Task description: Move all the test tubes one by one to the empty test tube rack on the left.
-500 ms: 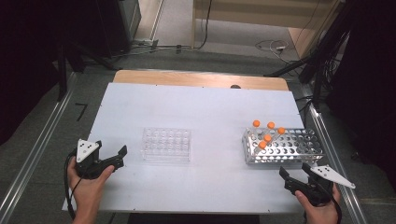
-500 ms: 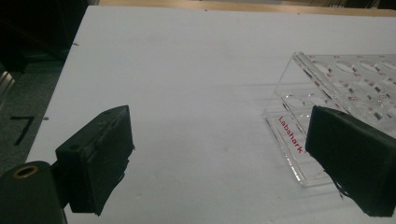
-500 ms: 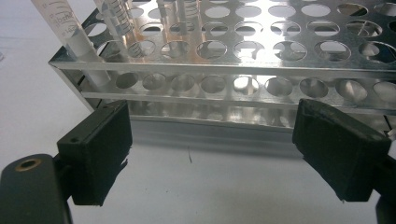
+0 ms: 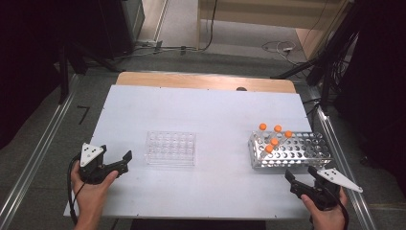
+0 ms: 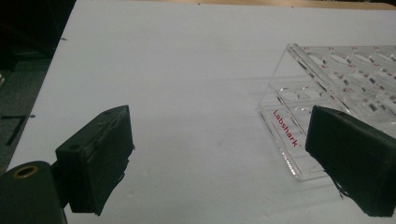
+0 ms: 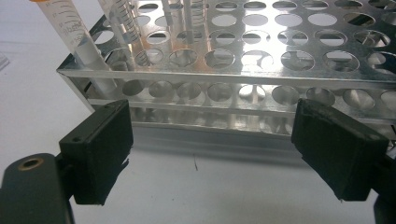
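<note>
Left gripper sits near the worktop's front-left corner, held low over the white surface, jaws spread wide w/ nothing between them. Just beside it, toward the middle of the worktop, lies the clear plastic rack, holes empty; in the left gripper view its near corner w/ red lettering is close to one jaw but not touching. Bare white surface runs from there to the left edge and back to the far edge.

Right gripper is by the front-right corner, jaws also spread, empty. Directly ahead of it stands the metal rack, close to the right edge. In the right gripper view the rack's long side spans the gap between the jaws, w/ a strip of open worktop between jaw tips and rack.

Orange-capped tubes stand clustered at the metal rack's left end, five caps showing; the rest of its holes are open. The clear tube bodies lean slightly in that corner.

Between the two racks: a wide open stretch of worktop. Front edge between the two hands is also free.
</note>
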`<state>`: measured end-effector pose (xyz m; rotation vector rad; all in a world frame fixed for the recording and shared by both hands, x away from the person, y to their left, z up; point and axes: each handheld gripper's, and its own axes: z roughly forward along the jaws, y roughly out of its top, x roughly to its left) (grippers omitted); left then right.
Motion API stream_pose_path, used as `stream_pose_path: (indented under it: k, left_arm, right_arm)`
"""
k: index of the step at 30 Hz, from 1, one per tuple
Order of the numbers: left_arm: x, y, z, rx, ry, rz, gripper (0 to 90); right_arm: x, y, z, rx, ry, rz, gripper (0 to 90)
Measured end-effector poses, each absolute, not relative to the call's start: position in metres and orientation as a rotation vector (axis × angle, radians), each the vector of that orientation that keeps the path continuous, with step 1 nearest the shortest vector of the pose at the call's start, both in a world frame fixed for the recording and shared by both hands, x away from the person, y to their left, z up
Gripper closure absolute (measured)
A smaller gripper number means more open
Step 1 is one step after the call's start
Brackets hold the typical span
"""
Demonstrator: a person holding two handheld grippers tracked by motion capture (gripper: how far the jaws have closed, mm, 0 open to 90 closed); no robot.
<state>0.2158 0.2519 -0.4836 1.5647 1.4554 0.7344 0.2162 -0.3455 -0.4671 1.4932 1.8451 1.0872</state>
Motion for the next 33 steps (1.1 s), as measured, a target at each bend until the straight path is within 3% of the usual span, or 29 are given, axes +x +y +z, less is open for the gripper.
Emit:
stream_pose_path:
  k: [33]
  left_arm:
    - [0.223, 0.244, -0.487, 1.583, 1.446, 0.738, 8.5]
  right_arm:
    - [0.240, -0.299, -0.457, 1.404, 1.909, 1.177, 15.8]
